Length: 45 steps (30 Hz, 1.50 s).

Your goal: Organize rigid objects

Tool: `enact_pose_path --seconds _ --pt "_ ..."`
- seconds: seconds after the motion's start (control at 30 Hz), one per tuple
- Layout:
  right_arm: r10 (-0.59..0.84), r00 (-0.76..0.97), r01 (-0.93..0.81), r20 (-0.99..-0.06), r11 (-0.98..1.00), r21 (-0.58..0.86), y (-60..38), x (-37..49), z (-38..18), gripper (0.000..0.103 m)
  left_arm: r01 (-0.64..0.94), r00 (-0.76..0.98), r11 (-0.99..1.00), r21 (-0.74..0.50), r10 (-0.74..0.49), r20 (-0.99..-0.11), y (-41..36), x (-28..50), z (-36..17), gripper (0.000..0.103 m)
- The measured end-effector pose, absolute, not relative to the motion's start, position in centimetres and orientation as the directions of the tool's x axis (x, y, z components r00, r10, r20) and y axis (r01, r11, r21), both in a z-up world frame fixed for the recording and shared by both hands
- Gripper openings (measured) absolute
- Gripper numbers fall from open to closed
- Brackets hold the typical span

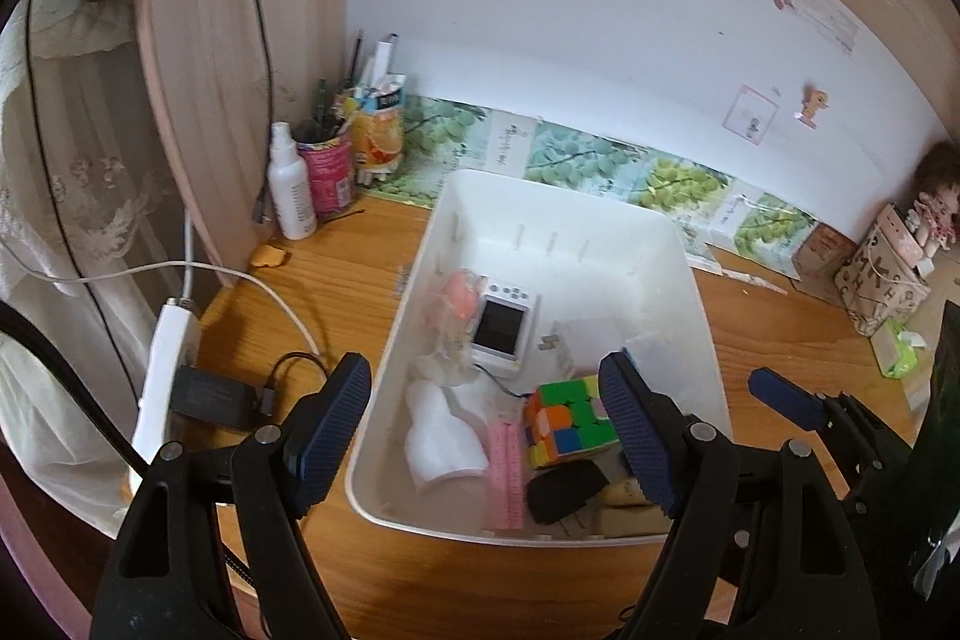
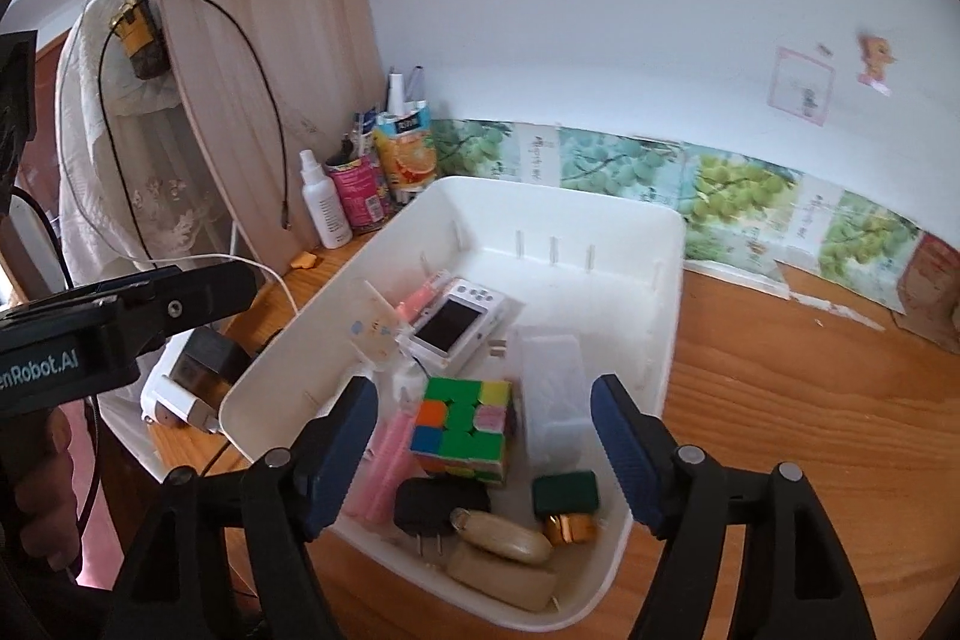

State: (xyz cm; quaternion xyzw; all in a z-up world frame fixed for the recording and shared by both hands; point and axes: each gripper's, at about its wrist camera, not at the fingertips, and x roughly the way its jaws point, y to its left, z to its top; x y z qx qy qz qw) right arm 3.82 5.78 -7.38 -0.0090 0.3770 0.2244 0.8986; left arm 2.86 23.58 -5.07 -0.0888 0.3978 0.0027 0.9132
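Both tools hang apart and empty: left tool (image 1: 486, 430), right tool (image 2: 483, 451). The cube (image 2: 465, 427) sits in the white bin (image 2: 672, 280) on the desk (image 2: 810, 430); we lift clear without nudging it.

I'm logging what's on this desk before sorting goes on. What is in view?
bin: 1, white, on the desk
desk: 1, wood
cube: 1, multicoloured, in the bin
camera: 1, white, in the bin, behind the cube
clear case: 1, in the bin, right of the cube
plug: 1, black, bin's near end
green box: 1, bin's near end
spray bottle: 1, white, desk's back left
cans: 2, pink and orange, holding pens
doll: 1, far right
left gripper: open, empty
right gripper: open, empty, over the bin
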Motion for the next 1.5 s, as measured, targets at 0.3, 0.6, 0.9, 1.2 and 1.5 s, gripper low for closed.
enact_pose_path --seconds 0.3,0.6,0.9,1.2,1.5 --pt "0.303 0.640 -0.256 -0.706 0.951 0.176 0.5 1.8 -7.7 0.081 -0.010 0.640 0.988 -0.151 -0.110 -0.761 19.4 2.9 -6.1 0.081" --pt "0.238 0.627 -0.091 -0.742 0.968 0.234 -6.4 0.8 -8.6 0.082 0.078 0.574 0.983 -0.164 -0.179 -0.799 13.8 3.3 -6.9 0.081" --pt "0.243 0.594 -0.047 -0.767 0.962 0.269 -11.8 0.4 -7.0 0.084 0.057 0.562 0.979 -0.197 -0.195 -0.804 9.8 3.5 -5.5 0.081" --pt "0.304 0.603 -0.105 -0.737 0.947 0.305 -14.7 0.2 -3.0 0.087 0.049 0.575 0.976 -0.214 -0.203 -0.793 6.8 2.9 -2.4 0.085" --pt "0.304 0.607 -0.147 -0.734 0.951 0.271 -17.5 0.3 -0.8 0.103 0.023 0.646 0.983 -0.182 -0.154 -0.748 4.2 2.0 -0.3 0.101"
